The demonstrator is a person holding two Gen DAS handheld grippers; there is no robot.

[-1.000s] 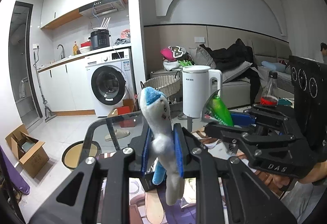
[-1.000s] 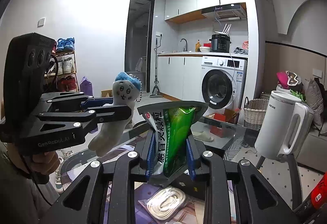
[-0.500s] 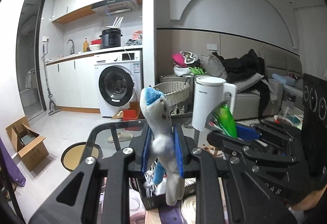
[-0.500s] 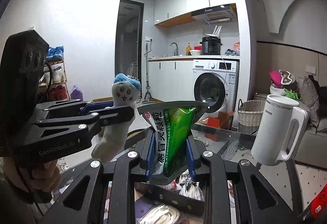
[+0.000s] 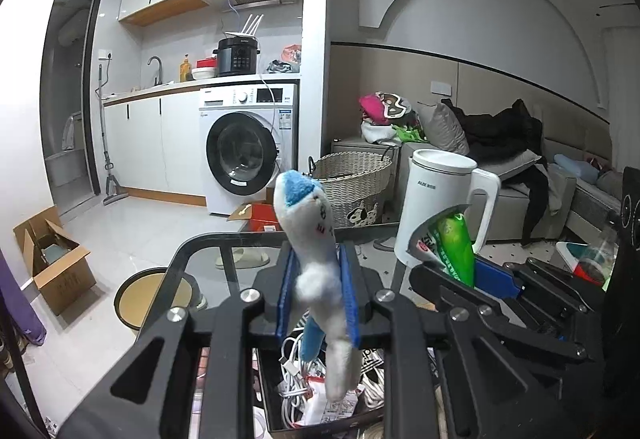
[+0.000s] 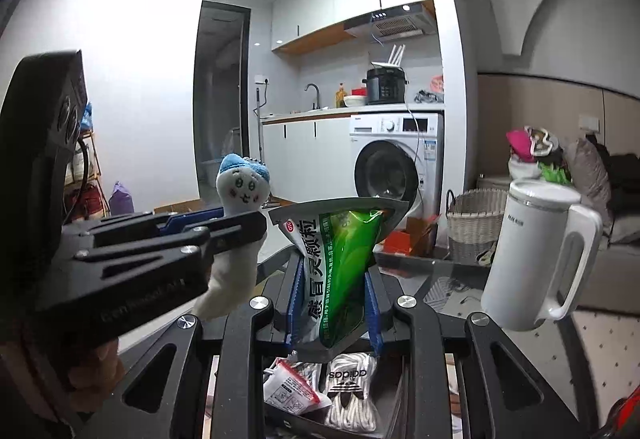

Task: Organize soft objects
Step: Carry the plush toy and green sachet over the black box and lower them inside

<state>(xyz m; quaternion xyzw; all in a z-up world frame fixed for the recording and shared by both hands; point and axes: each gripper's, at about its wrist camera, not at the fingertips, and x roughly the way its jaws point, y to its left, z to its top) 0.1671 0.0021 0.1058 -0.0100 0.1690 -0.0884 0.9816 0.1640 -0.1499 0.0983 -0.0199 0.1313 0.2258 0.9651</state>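
Note:
My left gripper (image 5: 316, 295) is shut on a small white plush toy with a blue cap (image 5: 308, 223), held upright; the same toy (image 6: 242, 185) shows in the right wrist view at the left. My right gripper (image 6: 332, 307) is shut on a green and white sachet pack (image 6: 340, 255), which also shows at the right of the left wrist view as the sachet (image 5: 454, 243). Both grippers hover side by side above a black box (image 6: 304, 425) that holds white cables (image 5: 294, 371), a small packet (image 6: 290, 387) and bagged white laces (image 6: 352, 391).
A white electric kettle (image 6: 540, 255) stands on the glass table (image 5: 216, 259) to the right. Behind are a wicker basket (image 5: 354, 187), a washing machine (image 5: 244, 147), a sofa with clothes (image 5: 500, 143), a cardboard box (image 5: 52, 263) on the floor and a red-capped bottle (image 5: 592, 263).
Both grippers have travelled level across the table with their loads still gripped; the black box with cables and laces has come into view beneath them.

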